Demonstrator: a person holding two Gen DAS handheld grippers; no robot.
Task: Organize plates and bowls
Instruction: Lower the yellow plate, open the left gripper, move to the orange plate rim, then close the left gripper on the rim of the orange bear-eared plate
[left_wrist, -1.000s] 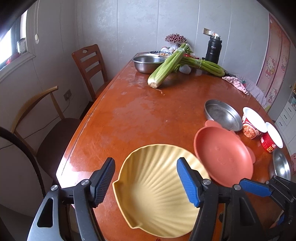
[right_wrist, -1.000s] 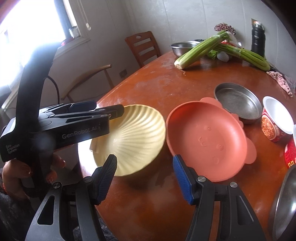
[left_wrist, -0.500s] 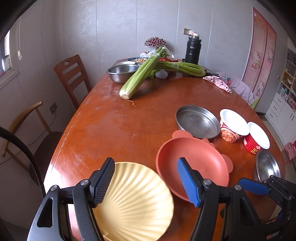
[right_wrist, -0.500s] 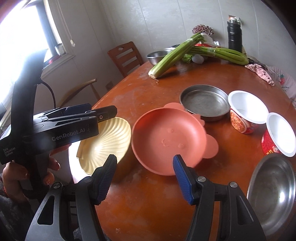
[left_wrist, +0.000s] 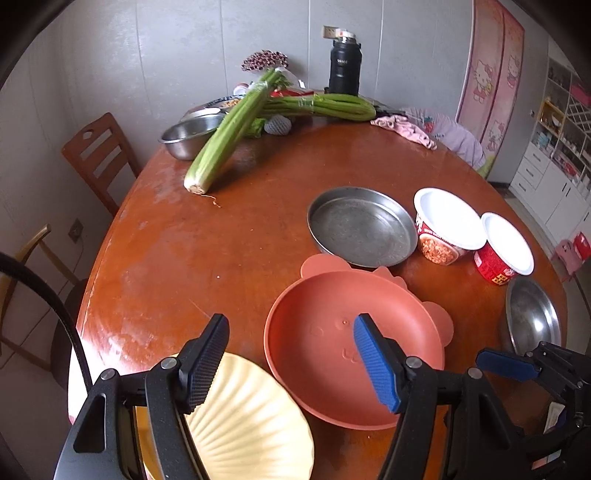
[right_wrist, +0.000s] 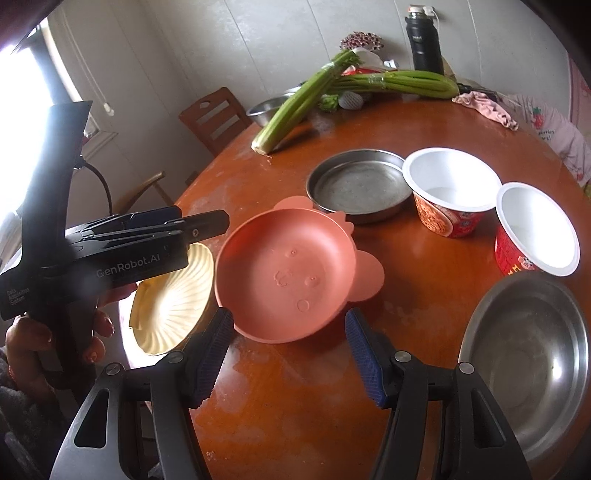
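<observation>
A: Left claw (left_wrist: 291, 365)?
B: Jaws wide apart, gripping nothing. It hangs low over the near edge of the desk (left_wrist: 229, 236); its left finger sits above the yellow shell plate (left_wrist: 243, 424), its right finger over the pink plate (left_wrist: 332, 343).

A: Right claw (right_wrist: 288, 350)?
B: Also spread wide, nothing between the pads. It points at the near rim of the pink plate (right_wrist: 284, 273), not touching as far as I can tell.

A: Where are the dishes?
B: Yellow shell plate at the near left edge of the desk, just beside the pink plate; whether their rims touch, can't tell. Pink plate has ear-shaped tabs, and the far tab reaches the steel pan (left_wrist: 362, 225) behind it. Right of the pan, two white-lined instant-noodle cups: first cup (left_wrist: 447, 225) beside the pan, second cup (left_wrist: 506, 247) right of that. A steel bowl (right_wrist: 524, 358) sits at the near right edge, in front of the second cup.

A: Far end?
B: Another steel bowl (left_wrist: 192, 136) with a celery bunch (left_wrist: 229, 136) leaning on its rim, a second celery bunch (left_wrist: 325, 105) lying crosswise, a black flask (left_wrist: 345, 66), a pink cloth (left_wrist: 402, 129). Wooden chair (left_wrist: 99, 158) at the left.

A: Hand?
B: Left hand (right_wrist: 48, 343) shows in the right wrist view, wrapped round the left tool's handle.
</observation>
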